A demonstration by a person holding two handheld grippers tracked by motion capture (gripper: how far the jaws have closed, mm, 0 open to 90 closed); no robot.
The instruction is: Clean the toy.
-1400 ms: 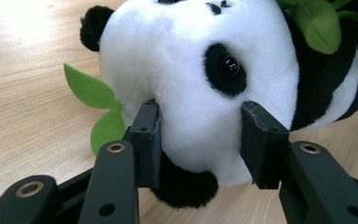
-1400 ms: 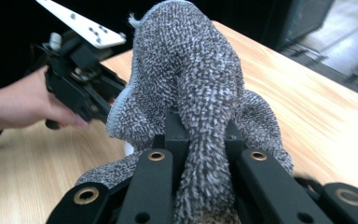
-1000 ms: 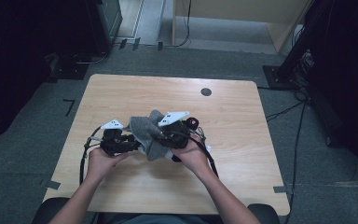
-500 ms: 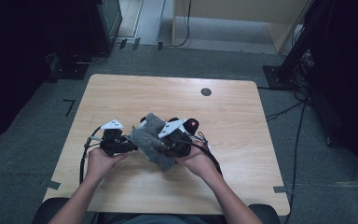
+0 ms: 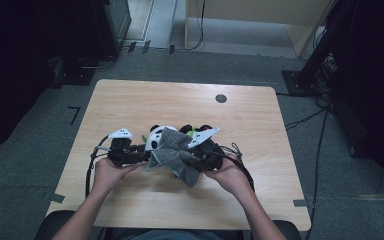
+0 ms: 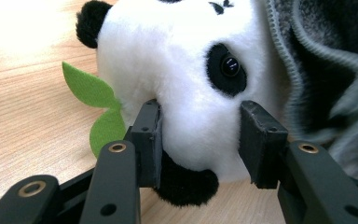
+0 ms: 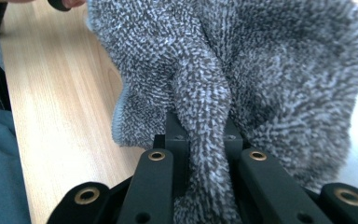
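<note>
A black and white panda plush with a green leaf lies at the middle of the wooden table. My left gripper is shut on the panda's white head, one jaw pressed into each side. A grey fuzzy cloth drapes over the panda. A fold of that cloth is pinched in my right gripper, and it hangs down past the jaws.
A small dark round hole sits near the table's far edge. Black cables trail from both grippers beside the person's hands. Dark equipment and a wooden cabinet stand on the floor beyond the table.
The cloth has been drawn further over the panda and toward the table's front. Both grippers keep their hold and have shifted only slightly.
</note>
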